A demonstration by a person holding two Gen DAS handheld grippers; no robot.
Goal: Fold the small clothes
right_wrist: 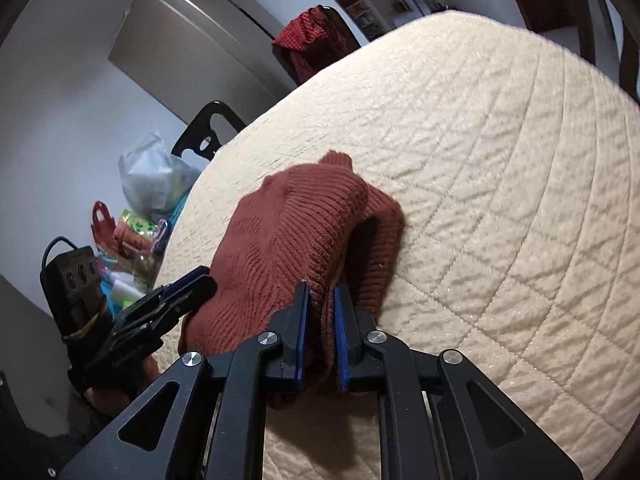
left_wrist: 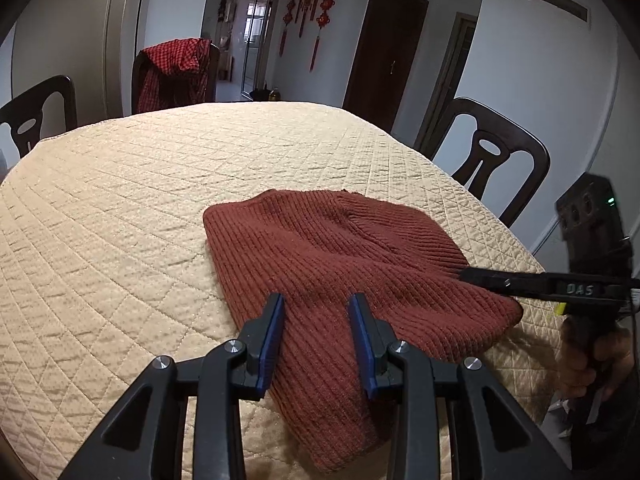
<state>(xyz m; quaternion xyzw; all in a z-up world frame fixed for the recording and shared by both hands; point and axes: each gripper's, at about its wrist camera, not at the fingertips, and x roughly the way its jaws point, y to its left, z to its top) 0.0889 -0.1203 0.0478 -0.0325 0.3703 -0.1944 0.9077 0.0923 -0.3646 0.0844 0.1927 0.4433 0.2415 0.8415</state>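
Note:
A rust-red ribbed knit garment lies on the quilted beige table cover, near the table's near right corner. My left gripper is open, its blue-padded fingers straddling the garment's near part just above it. My right gripper is shut on the garment's edge and lifts it, so the fabric arches off the cover. The right gripper also shows in the left wrist view at the garment's right edge. The left gripper shows in the right wrist view at the garment's left side.
Dark wooden chairs stand around the table; one at the far side carries a red checked cloth. Bags and clutter sit beyond the table's left edge in the right wrist view. The table cover stretches far and left of the garment.

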